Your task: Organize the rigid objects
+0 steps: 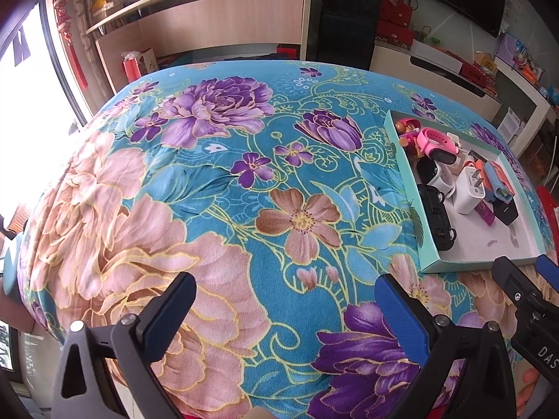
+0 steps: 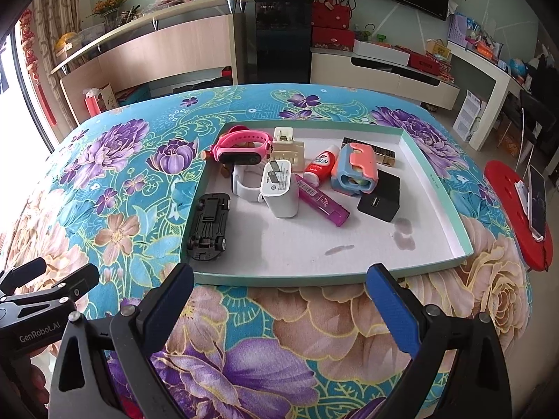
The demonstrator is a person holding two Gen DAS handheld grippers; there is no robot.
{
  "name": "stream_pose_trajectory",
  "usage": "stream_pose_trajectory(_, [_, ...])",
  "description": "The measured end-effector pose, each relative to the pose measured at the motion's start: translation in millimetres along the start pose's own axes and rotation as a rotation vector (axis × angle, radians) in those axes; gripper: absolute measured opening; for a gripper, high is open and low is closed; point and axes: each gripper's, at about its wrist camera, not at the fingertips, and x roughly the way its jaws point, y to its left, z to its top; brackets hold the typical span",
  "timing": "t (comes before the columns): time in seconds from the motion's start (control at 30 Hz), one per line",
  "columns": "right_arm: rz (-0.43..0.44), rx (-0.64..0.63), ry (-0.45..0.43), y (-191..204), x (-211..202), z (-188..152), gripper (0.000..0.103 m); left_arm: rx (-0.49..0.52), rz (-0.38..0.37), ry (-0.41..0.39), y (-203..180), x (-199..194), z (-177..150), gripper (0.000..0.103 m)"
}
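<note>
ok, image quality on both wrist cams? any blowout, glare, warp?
Left wrist: window at the left edge fully blown out, washing the nearby floral cloth; strong fisheye curvature. Right wrist: even light, tray and its contents sharp, only a thin blown-out strip at the left edge; same barrel distortion.

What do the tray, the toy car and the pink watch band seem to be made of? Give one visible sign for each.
Tray: probably cardboard, matte; thin folded walls and a stained white floor.
Toy car: likely hard plastic, black and dull; its moulded underside faces up.
Pink watch band: seemingly silicone or soft rubber, smooth; it curls in a loop.
</note>
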Motion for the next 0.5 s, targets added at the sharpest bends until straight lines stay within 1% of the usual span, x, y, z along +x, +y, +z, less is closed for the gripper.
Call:
stream_pose_trajectory(0.23, [0.023, -0.027, 0.022, 12.2, 4.7, -8.3, 0.099, 0.018, 0.004, 0.018, 1.2, 0.8, -7.2, 0.103])
stream_pose_trajectory(0.5, [0.033, -0.041, 0.037, 18.4, 9.1, -12.8, 0.099, 0.008, 0.007, 0.028, 4.9, 3.6, -11.4, 0.103])
